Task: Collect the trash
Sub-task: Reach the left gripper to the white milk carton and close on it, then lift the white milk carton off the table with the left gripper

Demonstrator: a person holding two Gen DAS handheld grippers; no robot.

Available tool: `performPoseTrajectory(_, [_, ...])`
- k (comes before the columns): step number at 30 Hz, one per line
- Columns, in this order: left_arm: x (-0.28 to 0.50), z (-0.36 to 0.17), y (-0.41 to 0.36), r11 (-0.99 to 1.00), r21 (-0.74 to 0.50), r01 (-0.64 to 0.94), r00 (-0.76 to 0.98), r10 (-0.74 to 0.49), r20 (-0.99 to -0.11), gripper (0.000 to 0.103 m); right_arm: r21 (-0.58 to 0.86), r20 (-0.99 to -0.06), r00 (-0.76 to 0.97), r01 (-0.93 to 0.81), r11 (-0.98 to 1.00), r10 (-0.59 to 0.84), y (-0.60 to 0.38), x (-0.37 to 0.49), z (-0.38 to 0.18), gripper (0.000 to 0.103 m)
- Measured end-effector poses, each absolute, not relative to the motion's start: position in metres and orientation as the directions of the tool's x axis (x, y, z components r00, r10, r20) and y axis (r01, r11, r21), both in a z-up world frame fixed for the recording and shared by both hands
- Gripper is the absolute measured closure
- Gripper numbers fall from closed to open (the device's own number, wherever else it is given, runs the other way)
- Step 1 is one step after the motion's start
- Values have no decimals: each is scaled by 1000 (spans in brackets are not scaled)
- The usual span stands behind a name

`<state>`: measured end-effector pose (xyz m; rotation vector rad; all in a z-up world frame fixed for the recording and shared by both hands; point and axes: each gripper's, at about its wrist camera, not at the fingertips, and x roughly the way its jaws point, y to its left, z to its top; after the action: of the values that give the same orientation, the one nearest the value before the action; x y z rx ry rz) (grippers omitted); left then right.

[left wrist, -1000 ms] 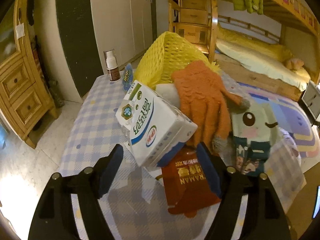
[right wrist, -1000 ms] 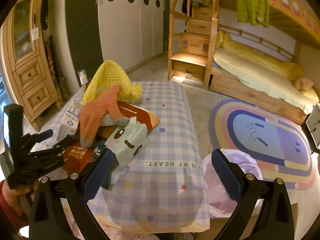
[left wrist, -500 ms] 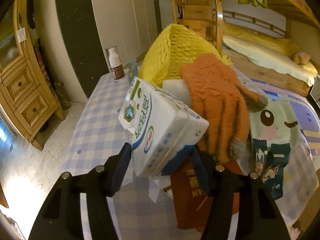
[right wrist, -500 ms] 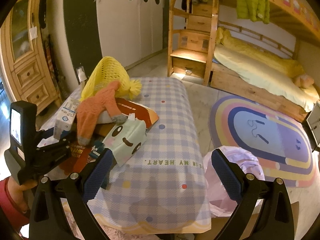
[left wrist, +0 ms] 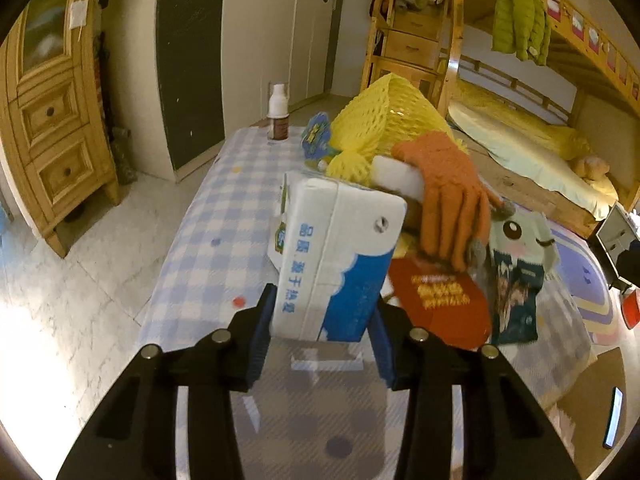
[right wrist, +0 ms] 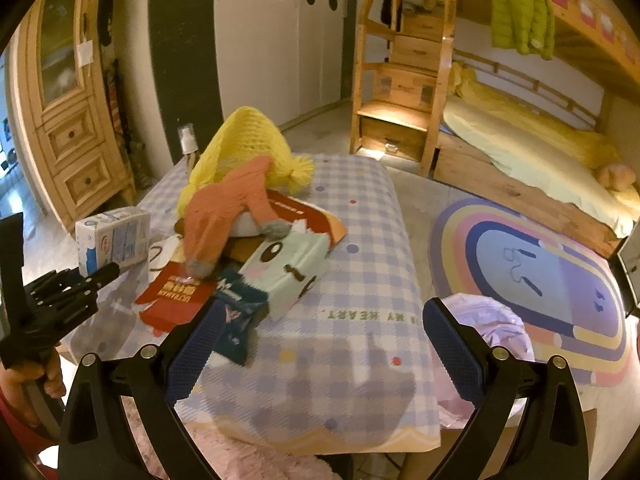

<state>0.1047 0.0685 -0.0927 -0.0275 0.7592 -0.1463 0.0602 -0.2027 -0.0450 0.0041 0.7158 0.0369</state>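
Observation:
My left gripper (left wrist: 320, 332) is shut on a white and blue milk carton (left wrist: 336, 256) and holds it tilted above the checked table (left wrist: 224, 216). The carton (right wrist: 114, 240) also shows at the left in the right wrist view, with the left gripper below it. A red wrapper (left wrist: 440, 300), a dark blue snack packet (left wrist: 516, 296) and a mint tissue pack (right wrist: 288, 268) lie beyond. My right gripper (right wrist: 316, 336) is open and empty over the table's near end. A pink trash bag (right wrist: 488, 332) hangs beside the table at the right.
A yellow mesh hat (left wrist: 384, 128) and an orange glove (left wrist: 452, 200) lie on the pile. A small bottle (left wrist: 278, 114) stands at the table's far corner. A wooden cabinet (left wrist: 52, 128) is at the left, a bunk bed (right wrist: 520, 148) and a rug (right wrist: 540, 272) at the right.
My left gripper closed on the milk carton and lifted it, turning it more upright. My right gripper stayed open and nearly still.

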Motion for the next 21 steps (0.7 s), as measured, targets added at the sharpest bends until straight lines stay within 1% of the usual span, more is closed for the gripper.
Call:
performPoseTrajectory(7, [96, -104, 84, 991, -86, 98, 693, -130, -709, 61, 4, -659, 751, -53, 999, 43, -191, 55, -45, 5])
performPoseTrajectory(10, [95, -102, 85, 992, -82, 94, 698, -124, -705, 54, 3, -657, 753, -53, 999, 42, -189, 54, -45, 5])
performPoseTrajectory(17, [98, -97, 88, 993, -96, 76, 712, -121, -692, 54, 11, -661, 749, -38, 999, 36, -192, 53, -47, 5])
performPoseTrajectory(21, [99, -97, 88, 995, -85, 46, 700, -93, -708, 54, 14, -668, 743, -37, 999, 37, -196, 53, -50, 5])
